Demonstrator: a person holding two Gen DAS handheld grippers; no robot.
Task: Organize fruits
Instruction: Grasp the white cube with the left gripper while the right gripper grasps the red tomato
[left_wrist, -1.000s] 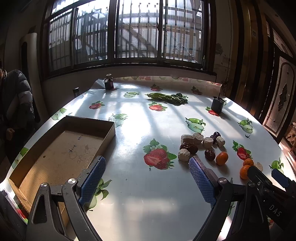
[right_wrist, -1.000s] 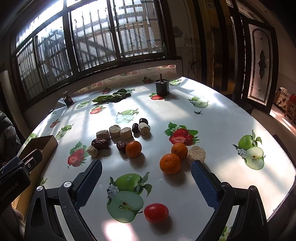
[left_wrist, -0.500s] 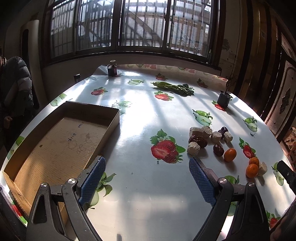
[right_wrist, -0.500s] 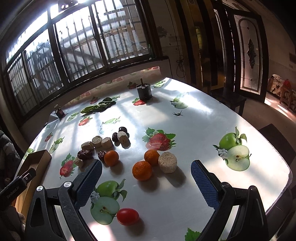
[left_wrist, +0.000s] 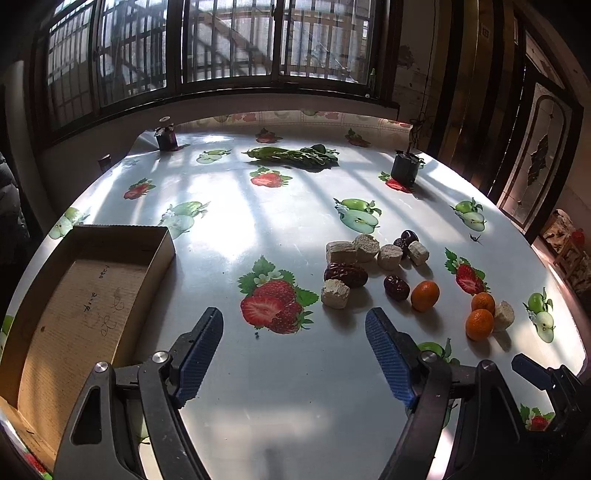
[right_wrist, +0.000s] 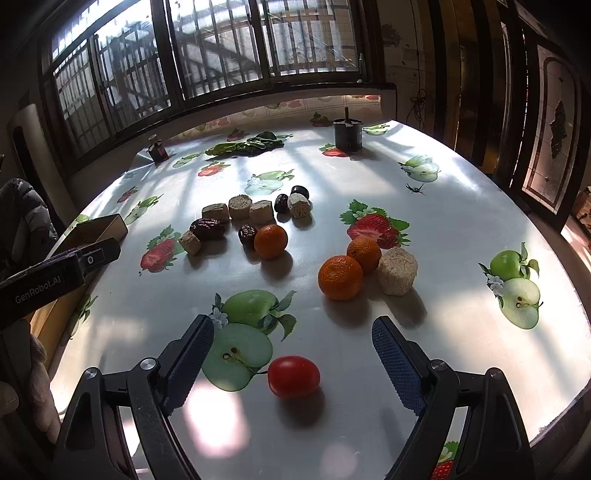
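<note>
Three small oranges lie on the fruit-print tablecloth: one (right_wrist: 270, 241) by the dark dates (right_wrist: 207, 229), two (right_wrist: 340, 277) beside a beige chunk (right_wrist: 398, 270). A red tomato (right_wrist: 293, 376) lies between the fingers of my open, empty right gripper (right_wrist: 292, 345). Several beige chunks (left_wrist: 389, 256) and dates (left_wrist: 345, 274) cluster right of centre in the left wrist view, with the oranges (left_wrist: 424, 295) beyond. My left gripper (left_wrist: 294, 325) is open and empty above a printed strawberry. An open cardboard box (left_wrist: 85, 295) sits at the left.
Green leafy vegetables (left_wrist: 295, 155) lie at the far side. A dark cup (left_wrist: 404, 170) stands far right and a small dark bottle (left_wrist: 166, 134) far left. The table edge (right_wrist: 554, 424) curves close on the right. The left gripper body (right_wrist: 55, 273) shows at the right wrist view's left.
Both grippers have shifted: the left view now sits nearer the fruit cluster, and the right gripper has come closer to the tomato, which now lies between its fingers. Both stay open.
</note>
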